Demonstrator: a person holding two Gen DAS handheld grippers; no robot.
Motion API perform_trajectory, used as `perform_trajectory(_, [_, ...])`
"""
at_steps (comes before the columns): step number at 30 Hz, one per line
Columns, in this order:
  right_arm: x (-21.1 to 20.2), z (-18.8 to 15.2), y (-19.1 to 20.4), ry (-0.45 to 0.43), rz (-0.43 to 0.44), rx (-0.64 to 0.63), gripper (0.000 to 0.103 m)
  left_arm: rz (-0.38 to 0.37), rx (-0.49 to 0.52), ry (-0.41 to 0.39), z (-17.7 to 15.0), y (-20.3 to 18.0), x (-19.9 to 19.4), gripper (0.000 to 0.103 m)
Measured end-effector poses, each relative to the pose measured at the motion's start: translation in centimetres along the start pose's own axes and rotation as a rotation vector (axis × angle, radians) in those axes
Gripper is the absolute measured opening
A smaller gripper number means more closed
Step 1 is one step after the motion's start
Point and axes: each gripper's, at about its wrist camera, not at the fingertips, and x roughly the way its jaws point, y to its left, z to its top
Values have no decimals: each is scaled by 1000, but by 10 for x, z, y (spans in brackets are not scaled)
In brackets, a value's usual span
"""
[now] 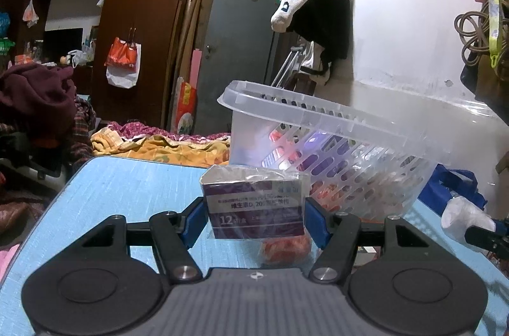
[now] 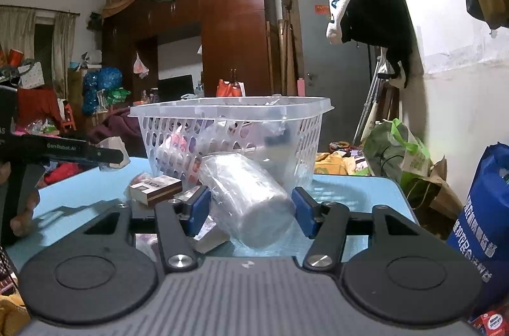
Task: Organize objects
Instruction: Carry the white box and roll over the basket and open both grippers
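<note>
Both hands loaded, the basket part-filled, loose items left on the blue surface.

On the left, the left hand-held gripper [image 1: 254,220] has its blue pads pressed on either side of a purple medicine box [image 1: 256,204] in clear wrap, held just clear of the surface [image 1: 127,186], with a red wrapped item [image 1: 285,250] lying beneath it. Ahead and to the right stands the clear slotted basket [image 1: 334,142], already holding several purple and red packets. Further right, the right hand-held gripper [image 2: 251,210] is clamped on a white bottle in a plastic bag [image 2: 248,202], tilted, just before the basket. To its left a brown-and-white small box [image 2: 156,188] lies on the surface. By my judgement the sorting is partly done: both held items and those loose ones have yet to go in.
</note>
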Motion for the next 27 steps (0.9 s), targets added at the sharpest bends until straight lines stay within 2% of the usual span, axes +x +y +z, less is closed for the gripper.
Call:
perform_trajectory(7, [-2,-1,-7,-6,25,32,59,0,-2,-23,-1,0,-3,68])
perform_trajectory(16, [-7,-3,1,-36,0,-9,59,-8,2,-37,-2,1,-6,68])
perform_trajectory(17, [-9,-2,2,-51,-8,-13,59,-22,-3,-33,-2,2,-7,68])
perform_trajectory(19, [-16,-4,5,-92,-35,-24,59,-97,-56,-29,2,9,-10,67])
perform_trajectory(21, [-21,3,9,-124,-64,-38,59,-146,-87,-60,12,12,-20,67])
perform_trajectory(23, [-26,22,16,-178,-53,-55,59,-155,-75,-95,32,6,-28,67])
perform_trajectory(26, [-10,73,31,-204,-55,-133,59,-180,-39,-84,80,-19,-19,67])
perform_trajectory(27, [5,92,36,-179,-73,-167,59,-149,-2,-80,99,-32,-11,67])
